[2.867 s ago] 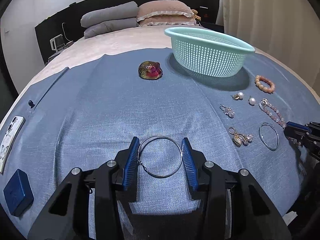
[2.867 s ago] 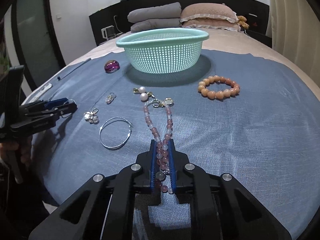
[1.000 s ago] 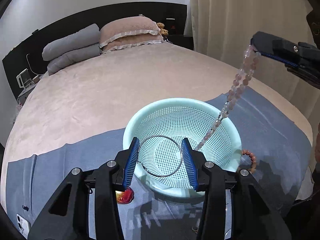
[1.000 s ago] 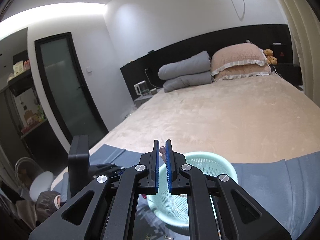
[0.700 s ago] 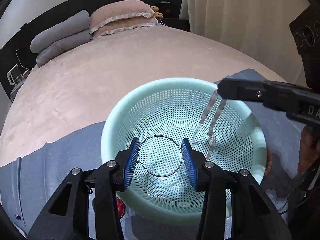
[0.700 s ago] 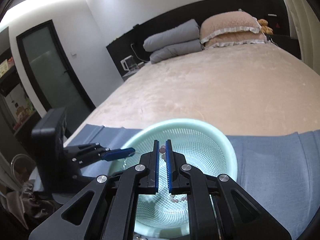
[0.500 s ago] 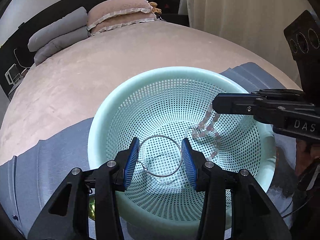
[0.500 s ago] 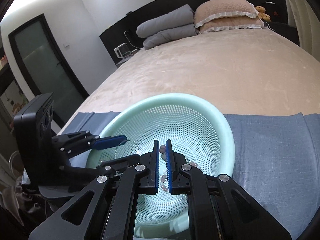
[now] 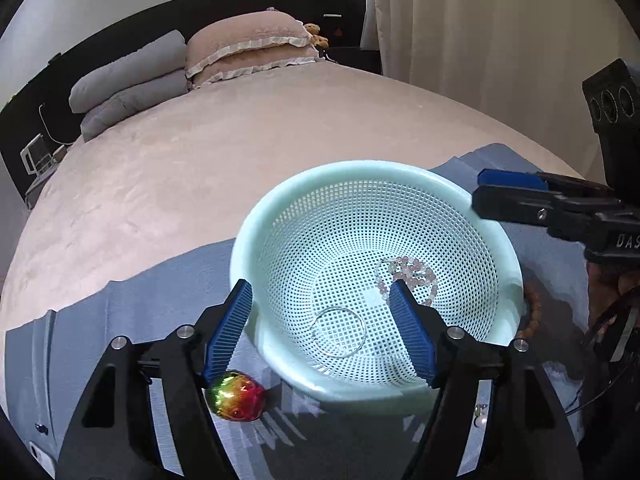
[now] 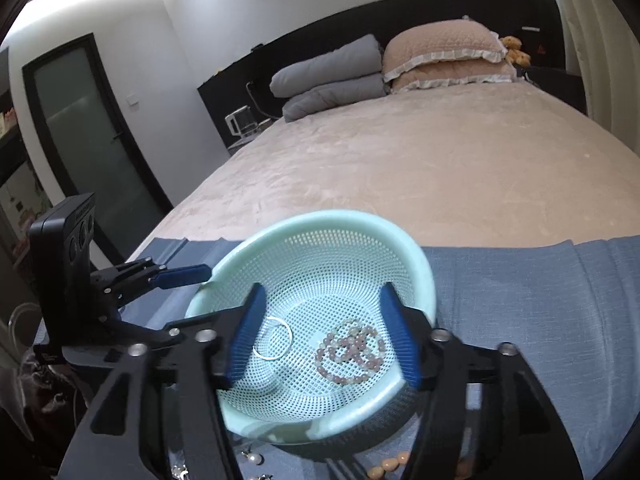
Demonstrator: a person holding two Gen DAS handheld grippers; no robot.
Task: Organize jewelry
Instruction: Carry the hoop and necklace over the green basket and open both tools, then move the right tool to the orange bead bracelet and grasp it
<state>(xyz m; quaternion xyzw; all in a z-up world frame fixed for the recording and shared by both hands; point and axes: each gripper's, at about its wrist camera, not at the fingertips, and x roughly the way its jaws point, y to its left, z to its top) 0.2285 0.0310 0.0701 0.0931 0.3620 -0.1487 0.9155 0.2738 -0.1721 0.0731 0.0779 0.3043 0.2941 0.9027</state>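
Left wrist view: a glossy red-green ornament (image 9: 239,397) lies on the blue cloth (image 9: 160,304) just beside the left gripper (image 9: 322,304), whose jaws are spread wide and hold nothing. Between its 2 pads sits the mint basket (image 9: 280,216) — inside it, the thin silver bangle (image 9: 339,331) lies flat, with the pink bead bracelet (image 9: 408,276) coiled to its right. The right gripper (image 10: 322,308) hovers over the basket, jaws also wide apart and empty.
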